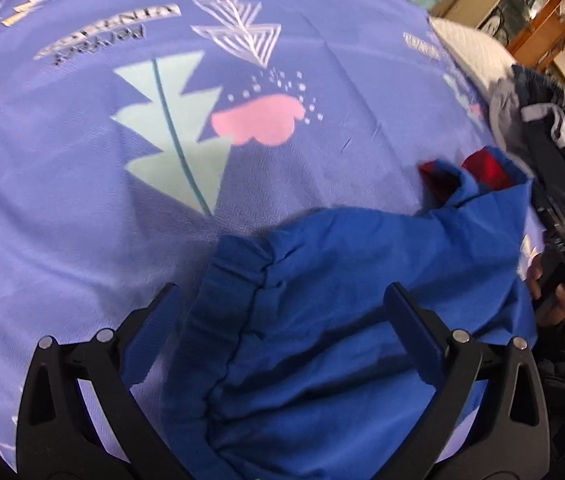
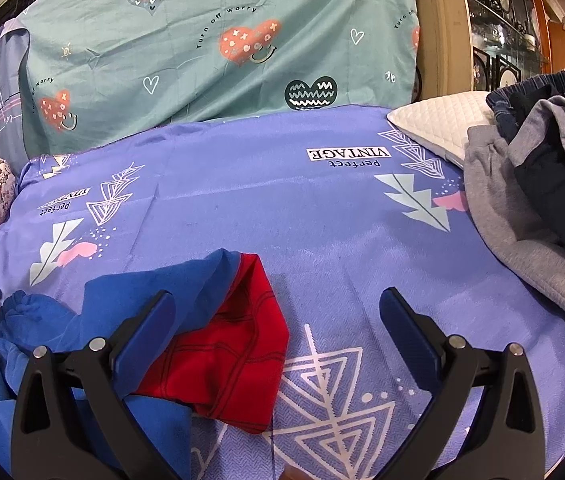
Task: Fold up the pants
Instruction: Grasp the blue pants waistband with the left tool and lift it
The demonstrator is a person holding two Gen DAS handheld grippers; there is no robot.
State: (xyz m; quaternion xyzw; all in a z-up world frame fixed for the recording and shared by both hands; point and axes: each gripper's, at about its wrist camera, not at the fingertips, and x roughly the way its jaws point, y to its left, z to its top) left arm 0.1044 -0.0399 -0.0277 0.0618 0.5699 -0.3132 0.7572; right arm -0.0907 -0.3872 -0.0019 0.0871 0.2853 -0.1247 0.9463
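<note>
Your left gripper [image 1: 282, 308] is spread wide over the elastic waistband of the blue pants [image 1: 342, 300], and your right gripper [image 2: 278, 312] is just as wide, its left finger over the pants' red lining [image 2: 238, 356], gripping nothing. The pants lie crumpled at the near edge of the purple bedsheet [image 2: 282, 208]. A heap of grey and dark clothes [image 2: 530, 184] sits by its right edge beside a white pillow [image 2: 438, 120], with a teal sheet [image 2: 202, 48] along the far edge.

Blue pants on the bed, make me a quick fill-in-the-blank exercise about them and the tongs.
1. The blue pants show a lining coloured ____.
2. Both the left tongs and right tongs are ____.
3. The pants lie on a bedsheet printed "perfect ____".

Missing words: red; open; VINTAGE
</note>
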